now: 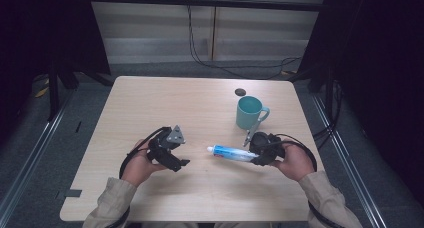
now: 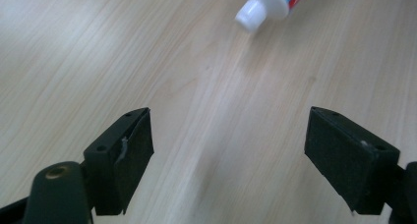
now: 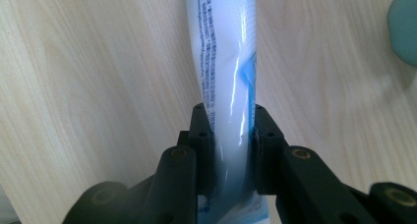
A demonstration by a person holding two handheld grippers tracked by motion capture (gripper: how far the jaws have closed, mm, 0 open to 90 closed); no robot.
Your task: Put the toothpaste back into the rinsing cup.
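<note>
A white and blue toothpaste tube (image 1: 233, 153) is held level a little above the wooden table (image 1: 165, 103), its white cap (image 2: 255, 10) pointing left. My right gripper (image 1: 260, 156) is shut on the tube's tail end; in the right gripper view both pads squeeze the tube (image 3: 226, 76). My left gripper (image 1: 176, 160) hovers left of the cap, a short gap away, its jaws wide apart with only bare table between them (image 2: 228, 150). A teal mug (image 1: 250, 112) stands upright behind the right gripper.
A small dark round spot (image 1: 240, 92) lies on the table behind the mug. A thin pale stick (image 1: 248, 136) leans against the mug's front. Dark floor and cables surround the table; the far left of the table is bare wood.
</note>
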